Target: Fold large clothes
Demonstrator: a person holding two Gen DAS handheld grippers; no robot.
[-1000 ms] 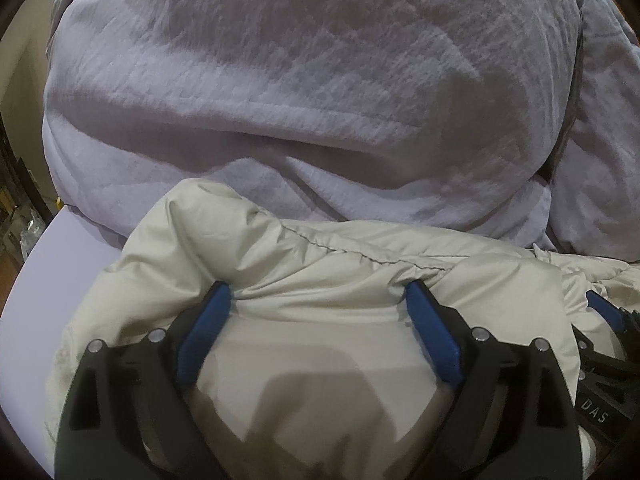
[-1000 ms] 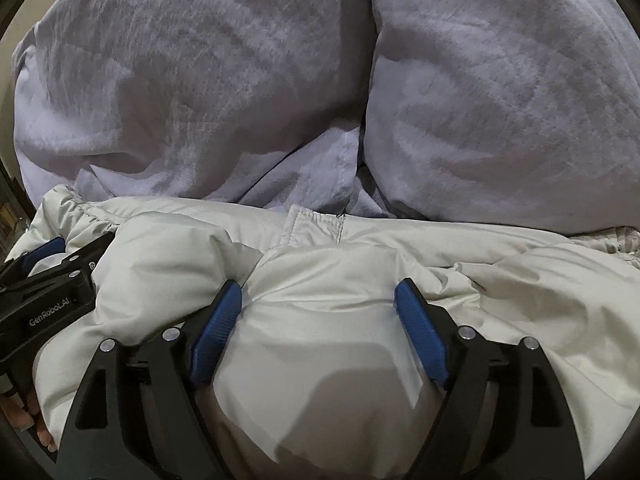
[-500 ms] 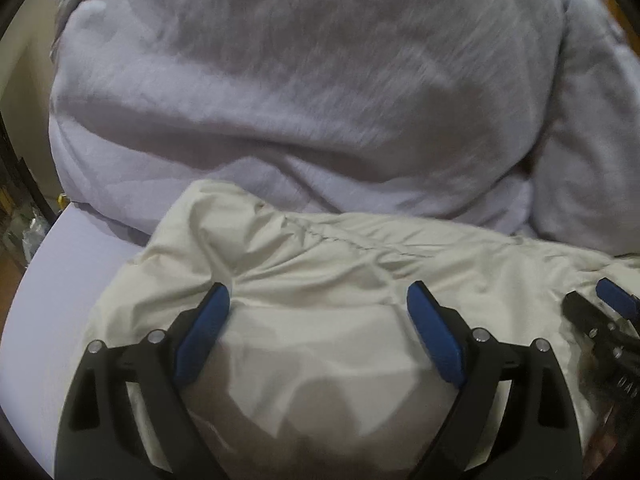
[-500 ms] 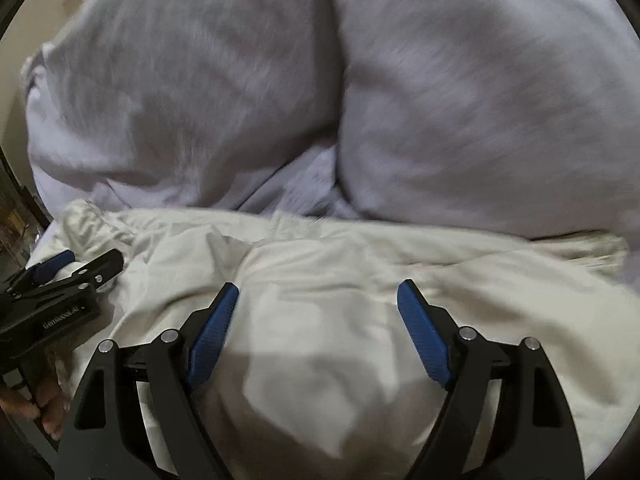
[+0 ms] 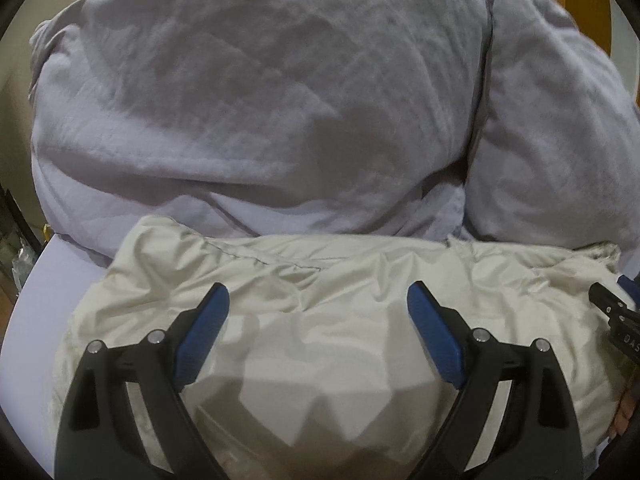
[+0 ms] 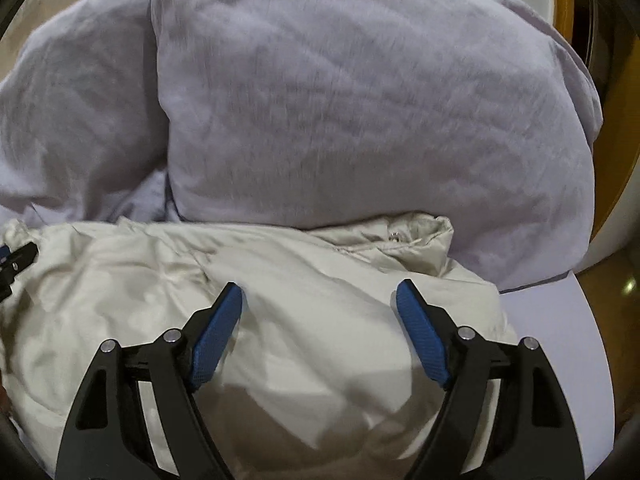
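Note:
A cream puffer jacket (image 5: 340, 264) lies spread across the bed, its collar with a snap (image 6: 416, 236) at the right end. My left gripper (image 5: 317, 292) hovers over the jacket's left part, jaws wide open; its shadow falls on the fabric below. My right gripper (image 6: 319, 288) hangs over the right part, and its jaws are closing slightly. The jacket lies under them and the pads press on nothing. Each gripper shows at the edge of the other's view: the right gripper (image 5: 616, 320) and the left gripper (image 6: 18, 260).
Big grey-lavender pillows (image 5: 260, 100) are piled behind the jacket and touch its far edge; one pillow (image 6: 360, 100) fills the right view. The pale lavender sheet (image 5: 52, 276) shows at the left and the same sheet (image 6: 560, 340) at the right. A wooden frame (image 6: 616, 160) stands far right.
The two grippers have drawn apart, left one leftward and right one rightward. The jacket no longer bulges between the pads and lies flatter and wider.

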